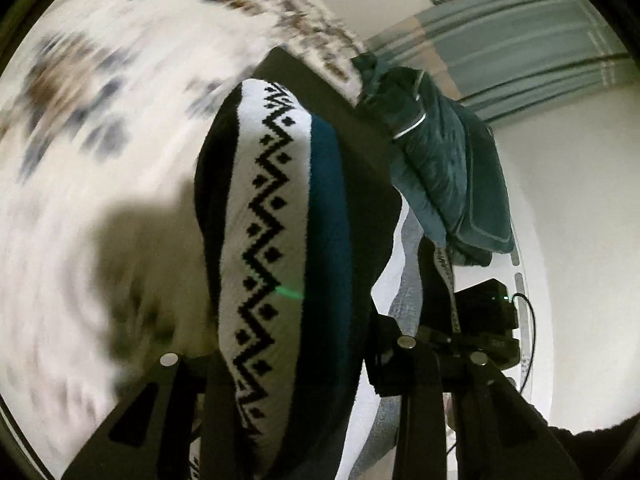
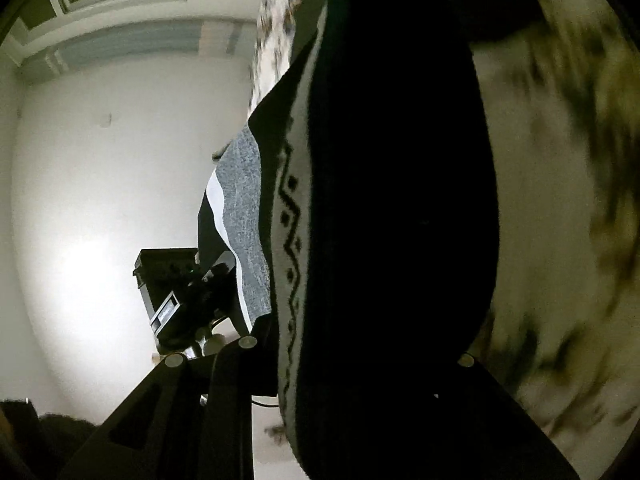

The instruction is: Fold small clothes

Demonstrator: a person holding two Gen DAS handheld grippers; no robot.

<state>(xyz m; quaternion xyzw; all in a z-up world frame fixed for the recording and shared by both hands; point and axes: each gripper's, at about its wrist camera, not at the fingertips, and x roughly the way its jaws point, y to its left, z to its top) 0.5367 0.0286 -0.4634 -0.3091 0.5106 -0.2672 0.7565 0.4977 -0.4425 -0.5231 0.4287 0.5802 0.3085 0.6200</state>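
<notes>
Patterned knit garment point(image 1: 276, 216) slung lengthwise between left hand-held gripper point(image 1: 288, 364) and right hand-held gripper point(image 2: 356, 356), both clenched on it, above the bedspread point(image 1: 80, 152).

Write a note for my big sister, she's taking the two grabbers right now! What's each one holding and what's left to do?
Left gripper: shut on the knit garment, the black one with a white zigzag band and a teal stripe, which hangs from its jaws.
Right gripper: shut on the same garment, which fills most of its view.
Both hold it lifted above the patterned bedspread.
A teal cloth hangs past the garment in the left wrist view; what holds it is unclear.
Done: garment picked up by both grippers.
Left: lay it flat, fold it, set it down. No finished fold is visible.
</notes>
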